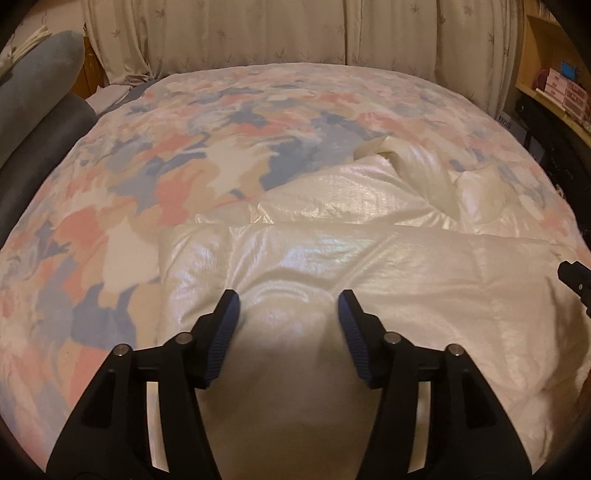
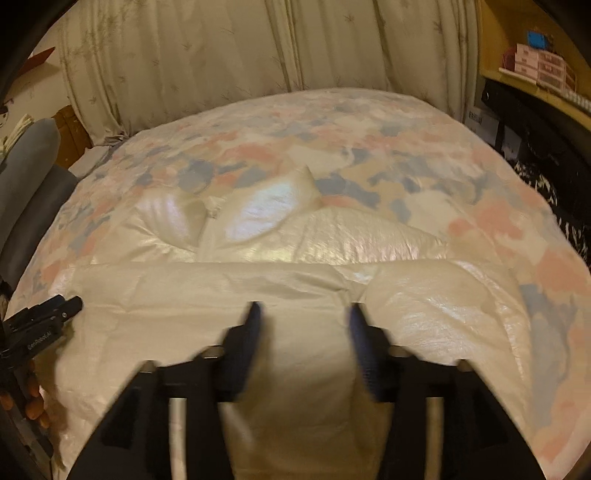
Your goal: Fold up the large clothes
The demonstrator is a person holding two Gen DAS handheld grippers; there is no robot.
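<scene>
both hand-held grippers (image 1: pixel 289 308) (image 2: pixel 303 317) gape over cream jacket (image 1: pixel 369 266); only right view shows fingers (image 2: pixel 35 402).

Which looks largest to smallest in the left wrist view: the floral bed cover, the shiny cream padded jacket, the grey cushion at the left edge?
1. Floral bed cover.
2. Shiny cream padded jacket, though nearness to the camera enlarges it.
3. Grey cushion, partly cut off.

jacket (image 1: pixel 332 266): shiny cream | bedspread (image 1: pixel 147 155): pink, blue, beige floral | curtain (image 1: pixel 258 33): cream, leaf print
</scene>
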